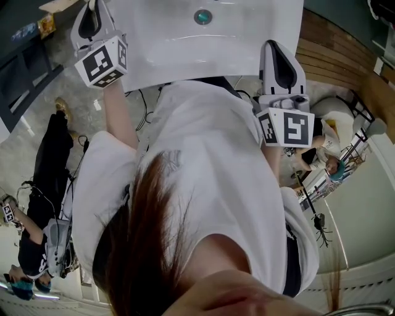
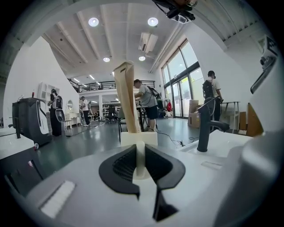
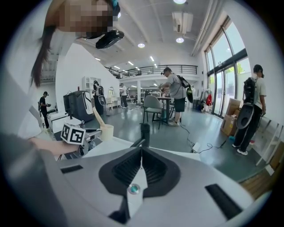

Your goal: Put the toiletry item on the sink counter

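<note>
A big open hall with tall windows (image 2: pixel 186 84) stretches behind a white sink counter (image 1: pixel 154 55), and a person in a white shirt (image 1: pixel 210 160) stands right up against the counter's front edge with a gripper in each hand. A few other people (image 2: pixel 146 104) stand at tables far back in the hall. The left gripper (image 2: pixel 140 156) is out at the counter's left side, its jaws clamped on the toiletry item, a cream tube (image 2: pixel 126 95) that stands upright, white cap down, just past the jaw tips. From the right gripper view the tube sits over the counter's far left corner beside that gripper's marker cube (image 3: pixel 73 134); whether the cap touches the surface I cannot tell. The right gripper (image 3: pixel 141 162) hangs over the basin's right side with its jaws together and nothing between them. A black tap (image 2: pixel 205 126) rises from the back of the counter, well apart from the tube, and a small teal drain (image 1: pixel 202 16) sits in the basin.
</note>
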Available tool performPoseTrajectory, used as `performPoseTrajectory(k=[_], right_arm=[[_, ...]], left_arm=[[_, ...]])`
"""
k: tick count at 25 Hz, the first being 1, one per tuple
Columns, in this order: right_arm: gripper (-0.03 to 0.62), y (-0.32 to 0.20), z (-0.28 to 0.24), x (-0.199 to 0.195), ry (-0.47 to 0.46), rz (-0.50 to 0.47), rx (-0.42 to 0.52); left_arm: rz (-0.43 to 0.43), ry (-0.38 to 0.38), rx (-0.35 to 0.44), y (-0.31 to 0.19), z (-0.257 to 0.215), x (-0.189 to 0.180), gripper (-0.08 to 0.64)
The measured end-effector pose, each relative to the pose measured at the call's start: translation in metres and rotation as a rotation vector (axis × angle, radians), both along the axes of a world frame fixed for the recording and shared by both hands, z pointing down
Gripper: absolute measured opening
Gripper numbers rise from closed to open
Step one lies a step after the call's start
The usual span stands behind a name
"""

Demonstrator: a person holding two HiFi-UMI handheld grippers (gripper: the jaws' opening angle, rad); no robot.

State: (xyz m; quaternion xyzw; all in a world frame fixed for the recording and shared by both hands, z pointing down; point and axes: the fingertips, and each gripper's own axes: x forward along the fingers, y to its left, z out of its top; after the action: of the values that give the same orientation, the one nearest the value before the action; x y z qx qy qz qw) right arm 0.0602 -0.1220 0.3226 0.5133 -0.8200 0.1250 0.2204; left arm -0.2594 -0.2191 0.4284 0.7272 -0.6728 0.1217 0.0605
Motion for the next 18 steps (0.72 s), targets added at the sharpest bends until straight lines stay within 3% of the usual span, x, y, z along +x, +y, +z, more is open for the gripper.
performPoseTrajectory(k=[18], right_arm=[[0.011,-0.001,0.000,-0.004,-0.006,-0.005,-0.003]], left_arm=[[-0.006,0.016,-0.042,-0.001,0.017,0.001,0.048]])
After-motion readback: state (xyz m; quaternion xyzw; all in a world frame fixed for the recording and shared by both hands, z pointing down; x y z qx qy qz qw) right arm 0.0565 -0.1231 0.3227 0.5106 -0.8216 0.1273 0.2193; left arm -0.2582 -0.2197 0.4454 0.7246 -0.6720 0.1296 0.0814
